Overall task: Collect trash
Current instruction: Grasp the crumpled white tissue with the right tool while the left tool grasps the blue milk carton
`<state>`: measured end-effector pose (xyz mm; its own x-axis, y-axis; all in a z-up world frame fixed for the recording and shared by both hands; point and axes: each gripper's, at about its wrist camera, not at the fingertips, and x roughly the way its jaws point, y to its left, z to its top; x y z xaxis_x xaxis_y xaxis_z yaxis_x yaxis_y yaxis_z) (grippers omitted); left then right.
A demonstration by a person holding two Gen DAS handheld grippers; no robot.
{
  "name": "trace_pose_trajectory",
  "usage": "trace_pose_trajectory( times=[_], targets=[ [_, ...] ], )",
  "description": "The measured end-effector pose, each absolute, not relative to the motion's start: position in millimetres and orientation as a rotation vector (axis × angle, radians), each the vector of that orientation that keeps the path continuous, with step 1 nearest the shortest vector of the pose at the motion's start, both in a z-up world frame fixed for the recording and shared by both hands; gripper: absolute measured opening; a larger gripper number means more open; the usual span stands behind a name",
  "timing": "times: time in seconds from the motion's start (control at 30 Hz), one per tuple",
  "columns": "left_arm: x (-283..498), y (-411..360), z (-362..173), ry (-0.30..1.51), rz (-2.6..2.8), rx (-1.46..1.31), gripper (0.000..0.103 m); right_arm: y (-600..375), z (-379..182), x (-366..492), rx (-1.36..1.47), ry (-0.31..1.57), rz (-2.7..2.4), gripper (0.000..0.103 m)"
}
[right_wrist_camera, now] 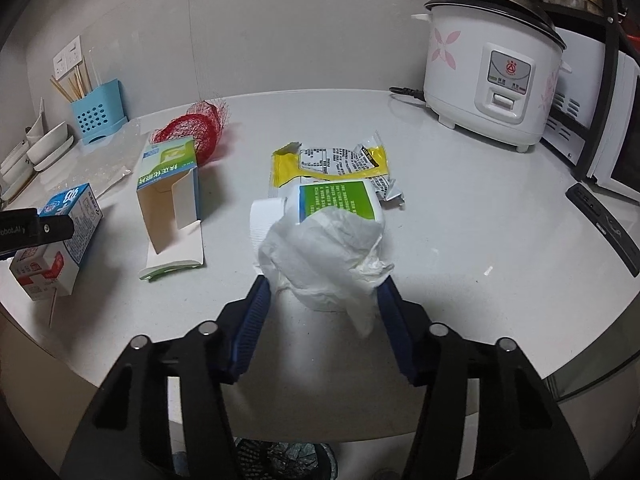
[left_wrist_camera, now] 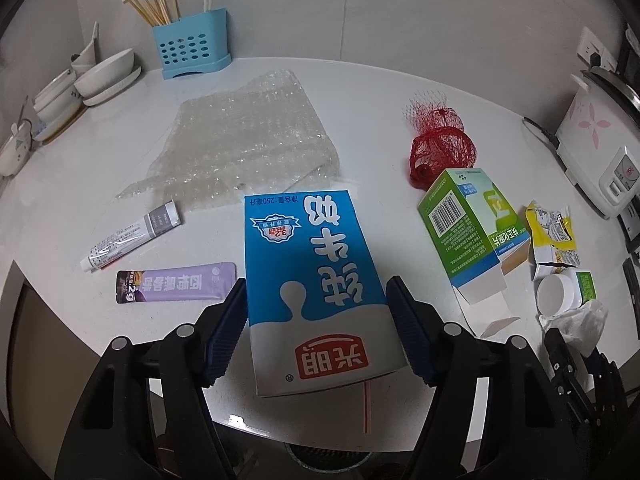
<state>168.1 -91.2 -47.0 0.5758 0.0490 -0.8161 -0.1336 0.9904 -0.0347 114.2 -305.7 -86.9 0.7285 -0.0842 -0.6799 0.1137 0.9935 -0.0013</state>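
My left gripper (left_wrist_camera: 316, 285) is shut on a blue and white milk carton (left_wrist_camera: 312, 264), one pad on each side, with a straw (left_wrist_camera: 366, 408) hanging from its near end. The carton sits over the counter's front edge. In the right wrist view my right gripper (right_wrist_camera: 324, 284) is shut on a crumpled white tissue (right_wrist_camera: 324, 256), whose edges touch both pads. Right behind the tissue lies a white jar with a green label (right_wrist_camera: 340, 198), and its lid (right_wrist_camera: 264, 220) is to the left.
On the white counter (left_wrist_camera: 100, 168) lie bubble wrap (left_wrist_camera: 248, 140), a tube (left_wrist_camera: 128, 236), a purple sachet (left_wrist_camera: 176, 282), a red mesh net (left_wrist_camera: 440, 140), an open green box (right_wrist_camera: 168, 196) and a yellow wrapper (right_wrist_camera: 336, 160). A rice cooker (right_wrist_camera: 492, 76) stands back right. Bowls (left_wrist_camera: 104, 76) stand back left.
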Motion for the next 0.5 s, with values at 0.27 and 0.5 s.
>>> trace_pose_trajectory(
  times=[0.27, 0.5],
  targets=[
    [156, -90, -44, 0.945, 0.088, -0.093, 0.068, -304, -78, 106, 0.043, 0.717, -0.115, 0.022],
    [136, -87, -35, 0.924, 0.066, -0.093, 0.067, -302, -61, 84, 0.049, 0.665, -0.115, 0.020]
  ],
)
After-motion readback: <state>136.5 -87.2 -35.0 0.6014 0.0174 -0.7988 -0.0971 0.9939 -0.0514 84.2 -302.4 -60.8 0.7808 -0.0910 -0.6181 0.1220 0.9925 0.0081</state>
